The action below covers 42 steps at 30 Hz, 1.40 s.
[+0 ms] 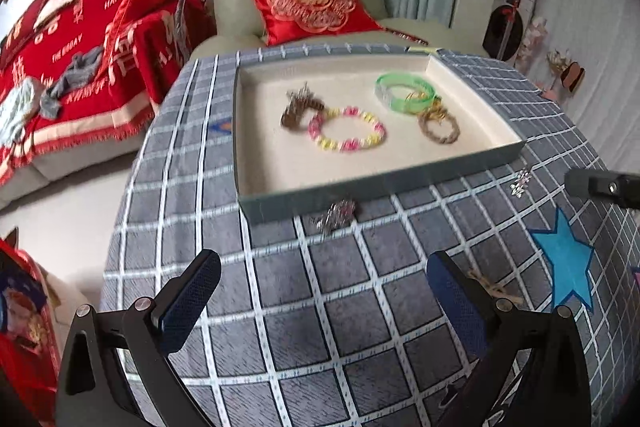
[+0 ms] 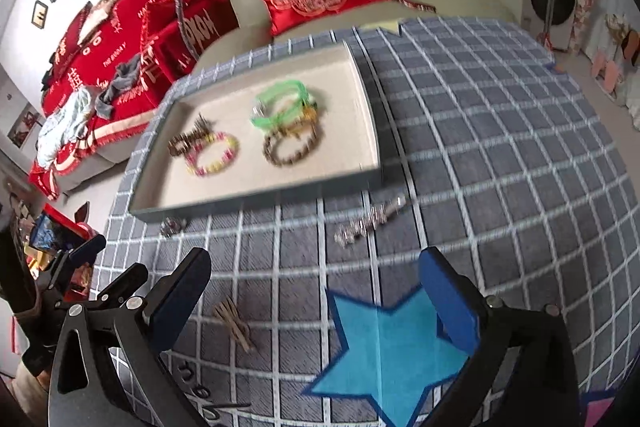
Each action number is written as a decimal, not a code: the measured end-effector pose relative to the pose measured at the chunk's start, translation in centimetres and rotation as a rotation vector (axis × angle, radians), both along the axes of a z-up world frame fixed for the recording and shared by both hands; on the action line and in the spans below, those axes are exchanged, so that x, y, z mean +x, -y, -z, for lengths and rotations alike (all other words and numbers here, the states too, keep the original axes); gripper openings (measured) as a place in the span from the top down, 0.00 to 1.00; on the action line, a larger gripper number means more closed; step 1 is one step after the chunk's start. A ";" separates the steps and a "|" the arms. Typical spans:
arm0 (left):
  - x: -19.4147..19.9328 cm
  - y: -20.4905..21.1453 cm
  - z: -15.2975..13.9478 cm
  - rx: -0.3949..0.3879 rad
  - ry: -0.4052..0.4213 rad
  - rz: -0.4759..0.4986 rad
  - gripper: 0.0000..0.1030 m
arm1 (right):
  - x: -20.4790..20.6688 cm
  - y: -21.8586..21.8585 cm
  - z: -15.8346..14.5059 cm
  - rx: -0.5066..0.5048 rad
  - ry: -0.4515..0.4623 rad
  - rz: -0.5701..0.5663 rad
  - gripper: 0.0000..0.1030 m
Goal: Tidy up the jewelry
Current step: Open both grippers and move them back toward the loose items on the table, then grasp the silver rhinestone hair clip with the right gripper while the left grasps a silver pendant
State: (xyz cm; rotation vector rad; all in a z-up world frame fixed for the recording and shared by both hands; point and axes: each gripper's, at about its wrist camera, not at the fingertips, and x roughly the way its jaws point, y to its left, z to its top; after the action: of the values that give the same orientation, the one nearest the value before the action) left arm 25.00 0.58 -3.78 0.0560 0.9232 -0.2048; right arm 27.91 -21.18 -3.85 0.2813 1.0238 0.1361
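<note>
both grippers, left gripper (image 1: 324, 301) and right gripper (image 2: 316, 297), gape empty near the tray (image 1: 384, 183), seemingly.

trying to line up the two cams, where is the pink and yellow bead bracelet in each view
Left wrist view: the pink and yellow bead bracelet lies centre frame, in the tray's middle, right of a brown piece.
Right wrist view: it lies left of centre, in the tray's left half.
Shared landmark: the green bangle, beyond it to the right in both.

Both your wrist cameras look steeply down past open tongs at the checked tablecloth (image 1: 320, 307); each shows the jewelry tray (image 2: 256, 201) ahead.
</note>
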 end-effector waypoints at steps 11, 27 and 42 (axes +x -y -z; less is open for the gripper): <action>2.0 0.3 2.3 -0.061 -0.060 -0.042 0.00 | 0.5 0.8 2.8 -0.037 -0.051 0.066 0.00; 3.6 1.6 3.2 -0.059 -0.084 -0.026 0.02 | 3.4 0.1 5.2 -0.106 -0.093 0.173 0.00; 3.1 3.1 2.9 -0.001 -0.068 0.013 0.33 | 5.1 -1.2 5.0 -0.290 -0.049 0.248 0.50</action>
State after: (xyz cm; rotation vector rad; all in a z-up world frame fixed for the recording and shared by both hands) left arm 28.12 -2.53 -6.65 0.0544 0.9912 -0.2198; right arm 33.00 -19.95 -8.88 0.1451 1.0339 -0.2432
